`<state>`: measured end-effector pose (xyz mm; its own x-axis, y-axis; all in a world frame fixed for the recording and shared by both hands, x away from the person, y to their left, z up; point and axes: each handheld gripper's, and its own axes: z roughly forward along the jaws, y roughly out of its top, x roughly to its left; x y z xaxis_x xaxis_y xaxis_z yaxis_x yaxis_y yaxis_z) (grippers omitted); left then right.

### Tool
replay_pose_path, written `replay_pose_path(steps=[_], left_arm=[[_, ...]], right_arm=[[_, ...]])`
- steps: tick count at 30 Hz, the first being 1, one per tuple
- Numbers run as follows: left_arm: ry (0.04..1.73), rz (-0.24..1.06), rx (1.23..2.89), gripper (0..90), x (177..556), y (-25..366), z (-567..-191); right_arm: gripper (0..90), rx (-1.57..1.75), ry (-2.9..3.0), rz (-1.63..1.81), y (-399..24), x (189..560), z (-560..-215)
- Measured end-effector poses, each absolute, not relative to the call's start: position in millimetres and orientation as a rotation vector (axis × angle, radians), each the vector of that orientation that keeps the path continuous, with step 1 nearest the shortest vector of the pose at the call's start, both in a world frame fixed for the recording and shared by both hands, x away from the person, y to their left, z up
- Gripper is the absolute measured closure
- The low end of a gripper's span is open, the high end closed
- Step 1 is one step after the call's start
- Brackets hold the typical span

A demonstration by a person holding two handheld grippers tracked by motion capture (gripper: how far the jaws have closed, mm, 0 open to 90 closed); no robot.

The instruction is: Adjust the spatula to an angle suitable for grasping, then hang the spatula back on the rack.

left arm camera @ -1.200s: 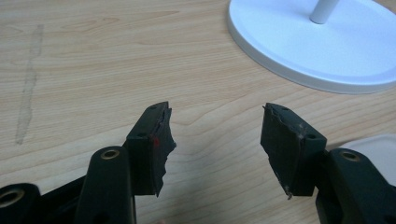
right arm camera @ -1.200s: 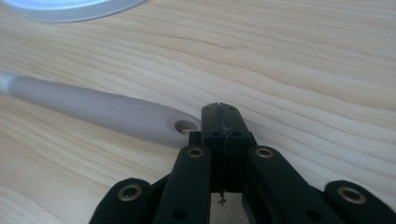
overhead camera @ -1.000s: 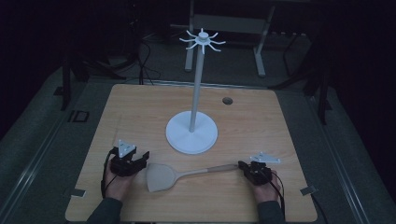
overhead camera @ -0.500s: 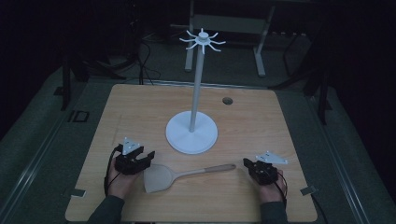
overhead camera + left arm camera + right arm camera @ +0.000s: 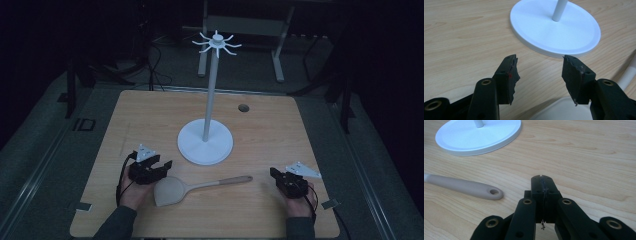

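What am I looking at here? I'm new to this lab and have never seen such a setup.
A person sits at a wooden table with a hand-held two-jaw gripper in each hand. One camera looks down from above; two more ride on the grippers. On the table stand a white hook stand and a beige spatula, lying flat. The left gripper is open just over the spatula's blade; its jaws have just been opening. The right gripper is shut, near the handle's end. Nothing is held.
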<state>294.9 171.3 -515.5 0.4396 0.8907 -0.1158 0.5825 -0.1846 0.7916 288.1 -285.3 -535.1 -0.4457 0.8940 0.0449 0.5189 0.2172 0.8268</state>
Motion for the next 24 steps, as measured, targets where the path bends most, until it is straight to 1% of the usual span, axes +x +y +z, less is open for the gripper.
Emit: replay_pose_path(steps=[9, 13, 15, 19, 20, 22, 24], left_arm=[[1.159, 0.464, 1.919, 42.0, 304, 153, -503], [1.121, 0.460, 1.941, 42.3, 308, 144, -497], [1.117, 0.453, 1.951, 44.4, 312, 140, -496], [1.067, 0.428, 1.964, 46.9, 317, 131, -492], [1.067, 0.428, 1.964, 47.4, 317, 131, -492], [1.027, 0.432, 1.988, 47.8, 319, 123, -488], [0.987, 0.430, 2.016, 48.1, 320, 114, -484]], right_arm=[[87.6, 1.327, 2.009, 1.142, -300, 284, -531], [85.3, 1.343, 2.000, 1.142, -308, 282, -530], [84.1, 1.343, 2.000, 1.129, -309, 281, -531], [78.6, 1.338, 1.997, 1.121, -310, 281, -530], [78.6, 1.338, 1.997, 1.121, -310, 281, -530], [74.3, 1.334, 1.994, 1.115, -311, 281, -531], [72.1, 1.339, 1.999, 1.117, -311, 281, -531]])
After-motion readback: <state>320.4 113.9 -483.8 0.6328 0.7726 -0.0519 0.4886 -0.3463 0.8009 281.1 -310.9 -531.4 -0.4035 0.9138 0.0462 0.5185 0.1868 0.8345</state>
